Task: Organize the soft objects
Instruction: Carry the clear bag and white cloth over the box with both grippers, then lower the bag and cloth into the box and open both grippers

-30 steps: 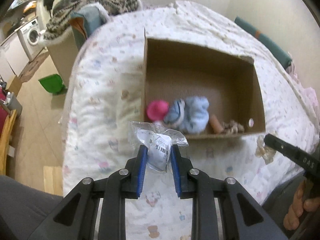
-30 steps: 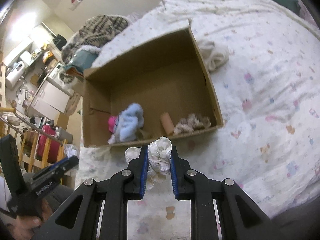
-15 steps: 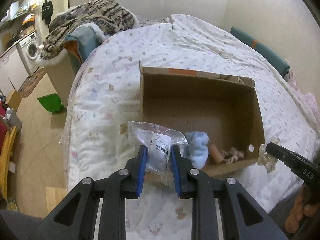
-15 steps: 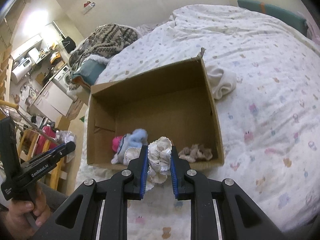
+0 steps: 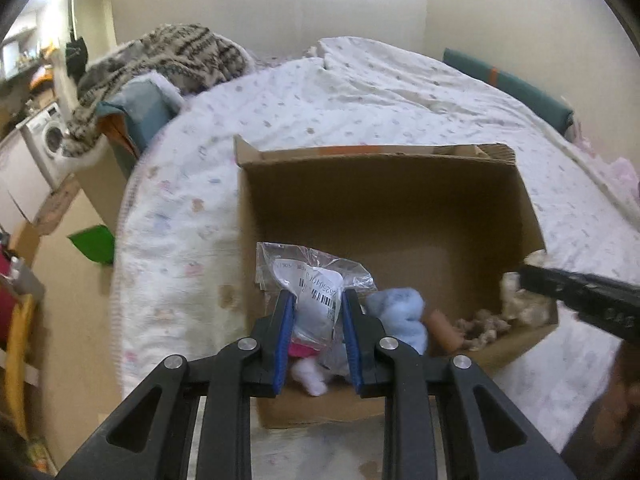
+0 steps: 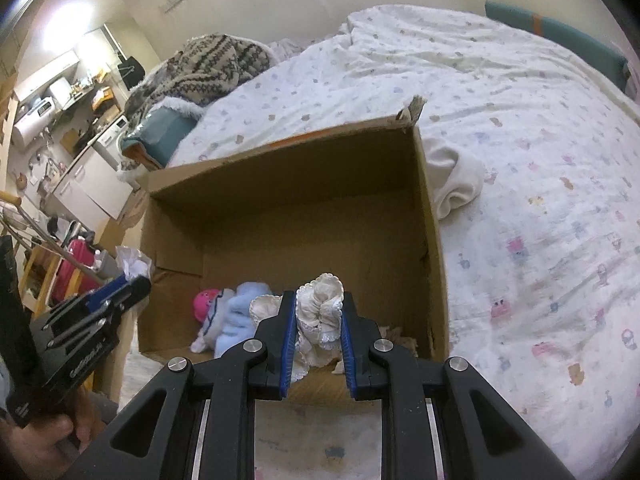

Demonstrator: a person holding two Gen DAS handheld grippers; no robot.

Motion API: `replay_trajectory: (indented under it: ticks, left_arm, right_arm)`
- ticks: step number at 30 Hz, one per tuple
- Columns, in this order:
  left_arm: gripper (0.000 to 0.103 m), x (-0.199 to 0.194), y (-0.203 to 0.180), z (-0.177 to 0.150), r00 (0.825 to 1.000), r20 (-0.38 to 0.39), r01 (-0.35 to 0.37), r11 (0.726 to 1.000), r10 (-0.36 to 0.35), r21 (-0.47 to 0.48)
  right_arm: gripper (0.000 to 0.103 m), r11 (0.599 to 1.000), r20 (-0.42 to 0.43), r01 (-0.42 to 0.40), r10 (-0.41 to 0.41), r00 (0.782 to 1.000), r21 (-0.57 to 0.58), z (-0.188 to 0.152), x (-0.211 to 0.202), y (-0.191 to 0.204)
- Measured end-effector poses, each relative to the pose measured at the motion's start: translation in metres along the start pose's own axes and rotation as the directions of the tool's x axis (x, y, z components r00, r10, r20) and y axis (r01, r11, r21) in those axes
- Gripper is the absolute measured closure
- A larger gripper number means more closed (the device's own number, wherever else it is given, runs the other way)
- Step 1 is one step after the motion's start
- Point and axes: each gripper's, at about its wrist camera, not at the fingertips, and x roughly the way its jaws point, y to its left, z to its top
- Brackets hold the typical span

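Jaws clamped — left on plastic bag (image 5: 316,300), right on lace cloth (image 6: 320,312) — above cardboard box (image 6: 432,216) rim.

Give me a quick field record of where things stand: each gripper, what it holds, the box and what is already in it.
left gripper: shut on a clear plastic bag with a barcode label, above the box's near left part
right gripper: shut on a cream lacy cloth, above the box's near edge
cardboard box: open, on the bed
in box: light blue plush, pink item, brown tube, tan frilly piece
outside box: white cloth by its right wall
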Motion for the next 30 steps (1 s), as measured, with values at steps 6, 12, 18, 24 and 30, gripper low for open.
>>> replay_trajectory:
  ticks: [6, 12, 18, 24, 30]
  left_arm:
    - [0.081, 0.009, -0.001, -0.009, 0.999, -0.024, 0.041, 0.999, -0.041, -0.008]
    - [0.081, 0.010, -0.006, -0.012, 0.999, -0.012, 0.035, 0.999, -0.035, 0.010]
    - [0.080, 0.010, -0.007, -0.014, 0.999, -0.020, 0.027, 1.000, -0.027, 0.002]
    - [0.076, 0.011, -0.005, -0.015, 0.999, -0.030, 0.028, 1.000, -0.028, -0.007]
    - [0.052, 0.012, -0.005, -0.016, 0.999, -0.038, 0.023, 1.000, -0.023, -0.011]
  right_arm:
    - [0.081, 1.000, -0.038, -0.016, 0.017, 0.999, 0.015, -0.014, 0.013, 0.007]
    - [0.081, 0.999, -0.056, -0.002, 0.001, 0.998, -0.034, -0.020, 0.019, 0.018]
    - [0.081, 0.999, -0.066, 0.018, -0.020, 0.998, -0.027, -0.020, 0.022, 0.017]
    - [0.081, 1.000, -0.068, 0.031, -0.031, 0.997, -0.007, -0.020, 0.025, 0.014]
    - [0.081, 1.000, -0.076, 0.025, -0.023, 0.997, 0.015, -0.019, 0.027, 0.010]
